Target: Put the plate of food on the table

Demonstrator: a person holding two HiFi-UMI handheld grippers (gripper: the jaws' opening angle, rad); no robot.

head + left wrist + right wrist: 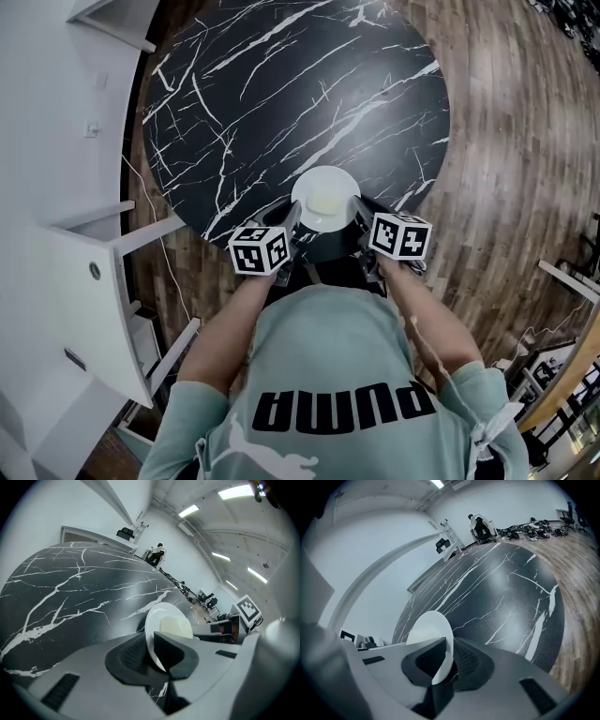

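A wood-plank floor (pixel 506 141) surrounds a round black marble table (pixel 281 94) veined in white. Over the table's near edge is the small white round plate (pixel 298 192), carrying a pale block of food (pixel 324 202); whether its base touches the table I cannot tell, since no view shows the underside. The left gripper (pixel 292 219) has its jaws pinched on the plate's left rim; the right gripper (pixel 362 214) has its jaws pinched on the right rim; a grip from both sides likely serves to hold the plate level so the food does not slide. The right gripper view shows the plate as a bare white disc, the food out of sight; in the head view the marker cubes cover most of both jaws.
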